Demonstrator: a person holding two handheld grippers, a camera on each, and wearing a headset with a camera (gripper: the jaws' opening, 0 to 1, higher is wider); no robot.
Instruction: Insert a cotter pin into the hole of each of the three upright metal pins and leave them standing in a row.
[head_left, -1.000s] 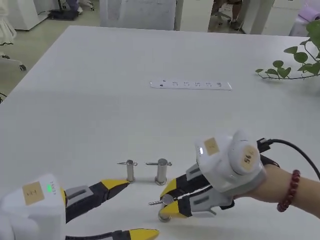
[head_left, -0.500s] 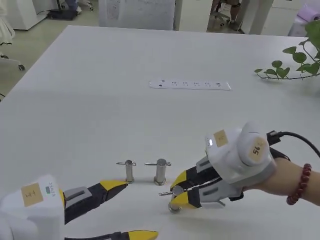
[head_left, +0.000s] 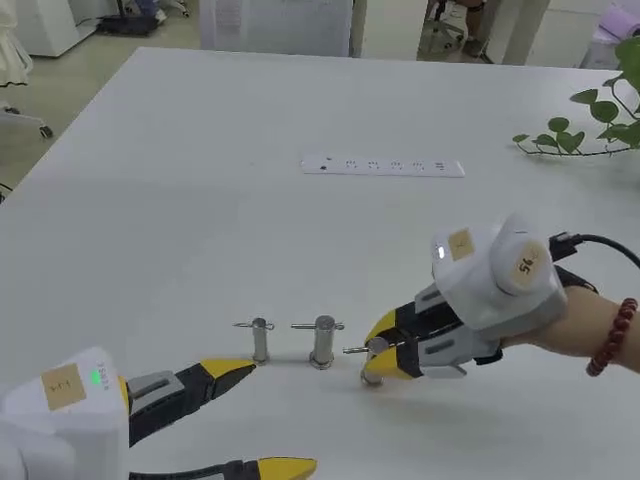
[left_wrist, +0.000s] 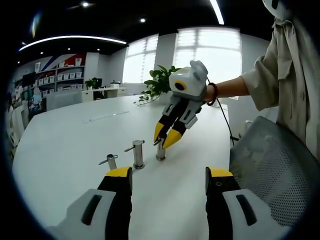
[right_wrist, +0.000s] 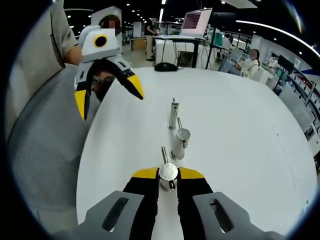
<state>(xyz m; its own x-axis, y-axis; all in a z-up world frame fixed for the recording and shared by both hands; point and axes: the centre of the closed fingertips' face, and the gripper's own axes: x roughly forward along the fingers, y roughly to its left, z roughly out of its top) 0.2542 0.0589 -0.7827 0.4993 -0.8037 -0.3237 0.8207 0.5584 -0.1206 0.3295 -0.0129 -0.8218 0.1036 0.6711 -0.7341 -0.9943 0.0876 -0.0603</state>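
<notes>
Progress is standing near completion, judged from the head view. Two metal pins, the first pin (head_left: 260, 341) and the second pin (head_left: 323, 343), are standing upright on the white surface (head_left: 300, 230), each carrying its own cotter pin (head_left: 303, 326) crosswise through the head. The third pin (right_wrist: 168, 176) is sitting at the 3 o'clock end of that row, just beside the second, and a third cotter pin (head_left: 353, 350) is projecting from its head toward 9 o'clock. The right gripper (head_left: 383, 348) is clamping this third pin, its jaws closed narrowly on the shank. The left gripper (head_left: 275, 416) is hanging at 7 o'clock of the row, jaws spread wide and holding nothing. Remaining work, as assessed: confirming the third pin's base is resting flat, since contact with the surface cannot be told, then releasing it in line.
</notes>
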